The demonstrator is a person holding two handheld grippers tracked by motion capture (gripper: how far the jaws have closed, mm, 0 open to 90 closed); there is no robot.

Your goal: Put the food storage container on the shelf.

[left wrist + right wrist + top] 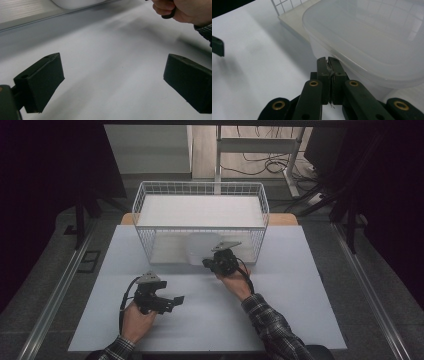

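On the left of a pale grey table (280,320), the person's left gripper (172,301) hovers low over bare tabletop with its jaws spread wide and nothing between them, apparently waiting its turn. To its right and farther from the person, the right gripper (207,263) has its jaws pressed together, seemingly pinching the near rim of a translucent plastic container (372,40), probably to lift or shift it. That container sits against the front of a white wire basket (145,195) standing at the table's far side.
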